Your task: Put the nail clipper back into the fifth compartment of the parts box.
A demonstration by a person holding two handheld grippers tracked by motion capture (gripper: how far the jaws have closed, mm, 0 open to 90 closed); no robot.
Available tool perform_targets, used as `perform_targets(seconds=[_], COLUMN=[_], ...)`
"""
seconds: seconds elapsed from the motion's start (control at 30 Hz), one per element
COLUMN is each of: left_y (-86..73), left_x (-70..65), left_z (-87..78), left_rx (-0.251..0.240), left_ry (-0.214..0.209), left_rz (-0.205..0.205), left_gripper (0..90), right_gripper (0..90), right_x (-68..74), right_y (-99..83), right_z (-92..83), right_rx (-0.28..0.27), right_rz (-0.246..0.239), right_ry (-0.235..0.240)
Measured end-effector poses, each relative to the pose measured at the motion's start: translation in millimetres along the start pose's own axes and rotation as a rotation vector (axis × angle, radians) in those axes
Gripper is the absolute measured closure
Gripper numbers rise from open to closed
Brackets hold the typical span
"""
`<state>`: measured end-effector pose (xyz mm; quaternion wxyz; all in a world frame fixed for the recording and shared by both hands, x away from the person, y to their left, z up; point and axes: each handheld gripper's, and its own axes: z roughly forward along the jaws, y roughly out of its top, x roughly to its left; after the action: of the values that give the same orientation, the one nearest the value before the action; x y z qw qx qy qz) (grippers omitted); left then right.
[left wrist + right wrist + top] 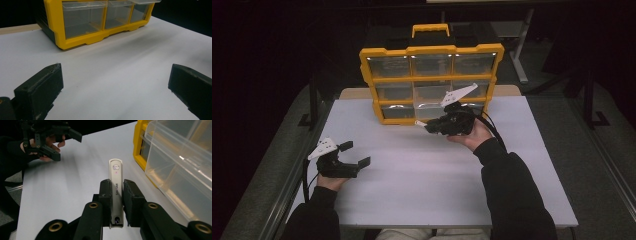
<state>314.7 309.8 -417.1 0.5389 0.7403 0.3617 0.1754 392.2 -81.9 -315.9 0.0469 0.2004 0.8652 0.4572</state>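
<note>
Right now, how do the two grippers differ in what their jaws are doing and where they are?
The right gripper is shut on a nail clipper; the left gripper stands open with nothing between its jaws. The right one sits beside the yellow organizer, the left one apart from it, near the table edge. Both have black jaws.

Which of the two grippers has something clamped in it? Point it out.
The right gripper: its jaws are shut on a white nail clipper, beside the yellow organizer. The left gripper stands open over the bare table, holding nothing.
</note>
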Motion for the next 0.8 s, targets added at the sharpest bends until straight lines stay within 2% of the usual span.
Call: perform_targets(seconds=[0.8], left_y=[-0.1], left_x=[0.0], left_z=[0.6], left_rx=[0.002], left_ry=[-0.003], left_rz=[0.003], left_gripper=[0.0], right_gripper=[76.6], right_x=[-10.7], right_y=[45.5], right_z=[-23.1], right_rx=[-0.011], right_rz=[-0.047], right_ry=[-0.045])
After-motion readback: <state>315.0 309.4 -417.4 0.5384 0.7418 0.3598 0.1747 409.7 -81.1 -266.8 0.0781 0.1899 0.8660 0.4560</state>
